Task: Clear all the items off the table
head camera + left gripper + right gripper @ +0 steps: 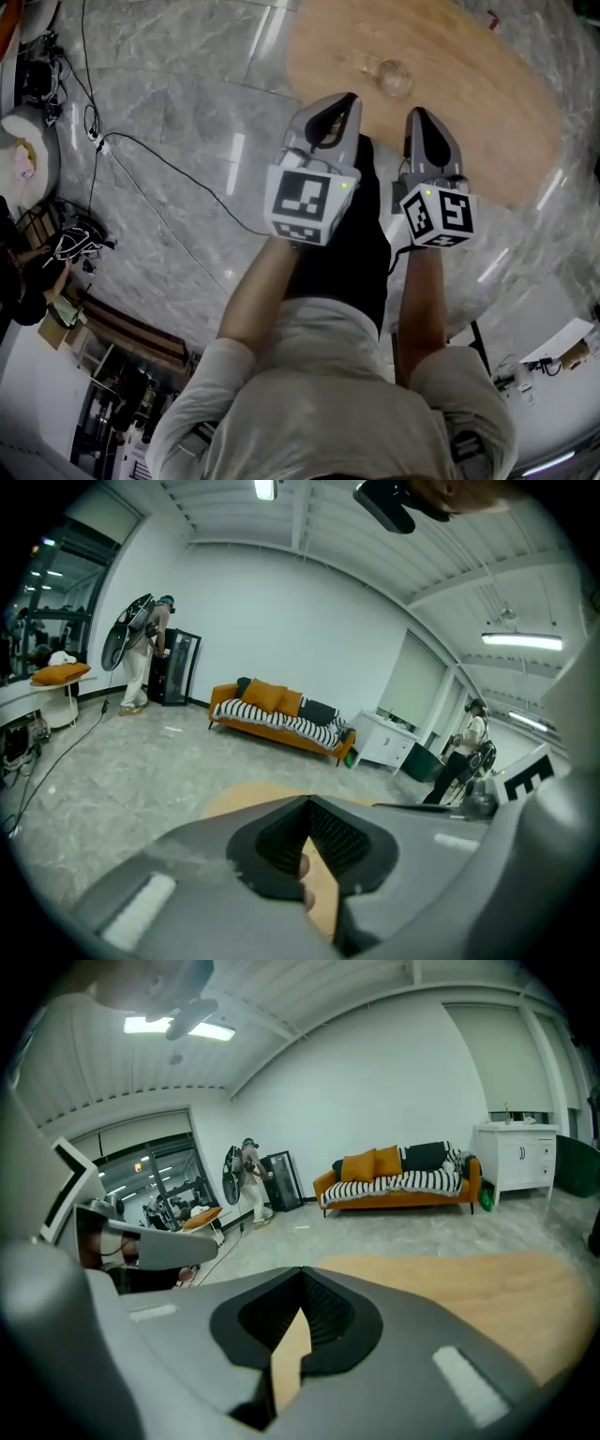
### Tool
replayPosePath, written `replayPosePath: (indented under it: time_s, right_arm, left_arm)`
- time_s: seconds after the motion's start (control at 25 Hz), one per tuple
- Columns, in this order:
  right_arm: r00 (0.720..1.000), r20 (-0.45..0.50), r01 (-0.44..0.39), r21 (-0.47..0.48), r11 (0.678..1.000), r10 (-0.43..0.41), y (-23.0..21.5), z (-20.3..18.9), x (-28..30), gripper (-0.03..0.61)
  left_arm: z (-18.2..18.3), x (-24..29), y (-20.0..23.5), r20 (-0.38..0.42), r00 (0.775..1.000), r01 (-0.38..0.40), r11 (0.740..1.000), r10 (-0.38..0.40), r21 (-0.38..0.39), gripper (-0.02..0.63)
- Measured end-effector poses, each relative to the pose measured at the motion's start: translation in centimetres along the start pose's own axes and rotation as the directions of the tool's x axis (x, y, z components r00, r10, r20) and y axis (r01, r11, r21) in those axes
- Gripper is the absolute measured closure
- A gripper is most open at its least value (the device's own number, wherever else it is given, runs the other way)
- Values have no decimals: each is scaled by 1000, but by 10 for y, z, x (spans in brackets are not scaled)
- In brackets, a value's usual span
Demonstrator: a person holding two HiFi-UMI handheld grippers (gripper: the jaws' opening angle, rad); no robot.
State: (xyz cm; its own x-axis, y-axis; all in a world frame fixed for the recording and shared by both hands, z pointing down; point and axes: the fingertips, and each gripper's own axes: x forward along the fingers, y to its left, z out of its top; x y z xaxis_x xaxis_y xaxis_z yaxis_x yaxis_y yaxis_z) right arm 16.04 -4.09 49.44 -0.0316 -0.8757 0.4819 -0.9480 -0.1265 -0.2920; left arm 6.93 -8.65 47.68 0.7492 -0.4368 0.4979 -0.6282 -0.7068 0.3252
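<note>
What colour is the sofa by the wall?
Orange sofa, striped seat; right gripper view shows it best.

No text or number is readable; left tool's cube (305, 202) and right tool's cube (438, 216) show only square markers

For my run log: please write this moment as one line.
left gripper: shut, empty | right gripper: shut, empty | clear glass item: on round wooden table, untouched
</note>
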Motion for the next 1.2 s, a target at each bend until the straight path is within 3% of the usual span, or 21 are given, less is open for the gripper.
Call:
replayPosePath:
  time_s: [0.36, 0.6, 0.8, 0.96, 1.04, 1.08, 1.12, 1.2]
  right_arm:
    - [997, -75, -33, 4, 999, 33, -27, -46, 25, 572]
    - [990, -140, -19, -47, 999, 12, -57, -72, 51, 572]
    - [952, -305, -12, -103, 995, -20, -74, -99, 76, 572]
    - [919, -393, -64, -206, 976, -23, -75, -104, 88, 572]
    - [897, -440, -144, -355, 924, -29, -71, -109, 93, 572]
    - [884, -467, -208, -441, 873, -25, -68, -113, 96, 572]
    - [863, -504, -285, -518, 806, -19, -65, -120, 97, 572]
    - [787, -617, -462, -611, 643, -21, -61, -141, 92, 572]
  left_arm:
    - [-60, 47, -2, -87, 996, 24, 1000, -25, -16, 594]
    - [-95, 78, 3, -134, 991, -3, 1000, 0, -25, 593]
    - [-117, 95, 18, -179, 984, -33, 996, 18, -83, 593]
    - [-122, 100, 34, -206, 976, -87, 995, 75, -49, 592]
    - [-127, 103, 37, -224, 971, -90, 996, 85, -16, 593]
    - [-130, 105, 36, -233, 969, -86, 996, 81, -8, 594]
    - [-133, 108, 34, -241, 968, -78, 997, 73, -12, 594]
    - [-140, 113, 29, -257, 965, -62, 997, 46, -55, 594]
